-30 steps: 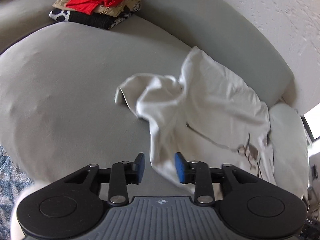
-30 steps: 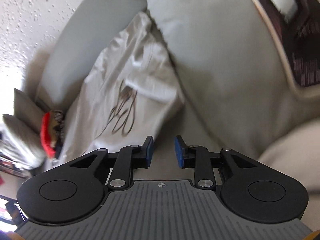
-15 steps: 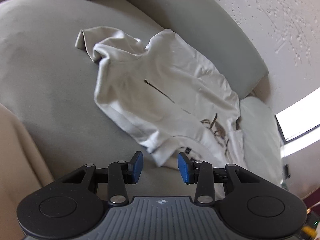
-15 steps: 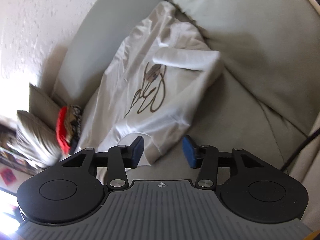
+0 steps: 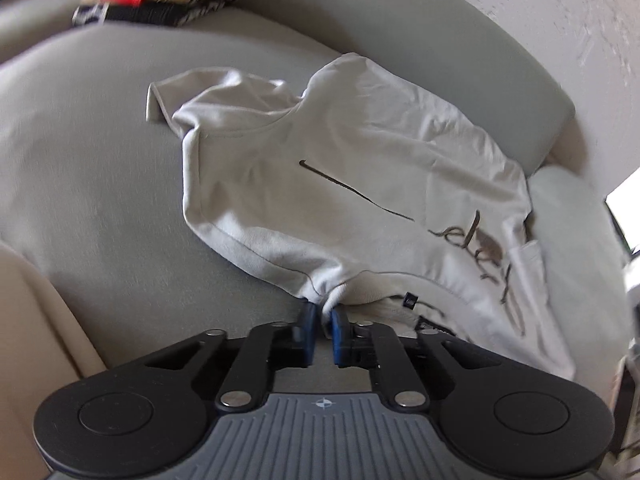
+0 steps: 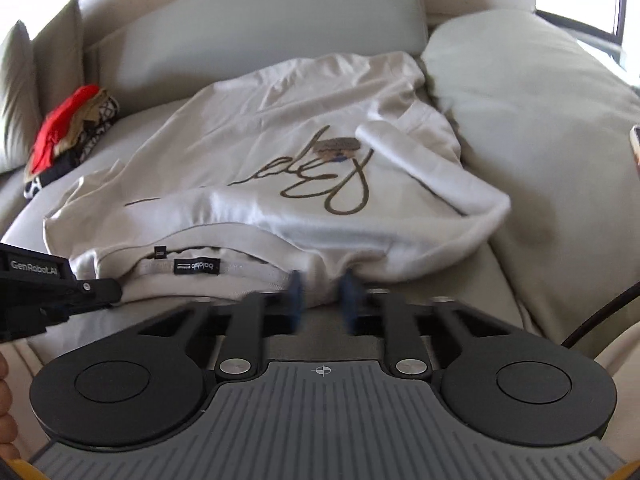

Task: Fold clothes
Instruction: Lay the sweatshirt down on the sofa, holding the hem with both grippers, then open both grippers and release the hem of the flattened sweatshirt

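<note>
White shirt (image 5: 352,184) lies spread on grey sofa (image 5: 92,184), script print facing up. Left gripper (image 5: 323,320) fingers clenched on the shirt's near hem. Right gripper (image 6: 322,292) fingers blurred, straddling the hem; grip cannot be told. Clothes pile (image 6: 68,136) sits far left.

I'm seeing the shirt (image 6: 280,152) lying spread on the sofa seat (image 5: 92,184), its far edge running up against the backrest (image 6: 272,28). A clothes pile (image 6: 68,136) is sitting at the seat's far left, well apart from it. A cushion (image 6: 532,120) is lying right of the shirt, touching it. Both grippers are sitting at the shirt's near edge, left gripper (image 5: 321,320) left of right gripper (image 6: 322,292).
</note>
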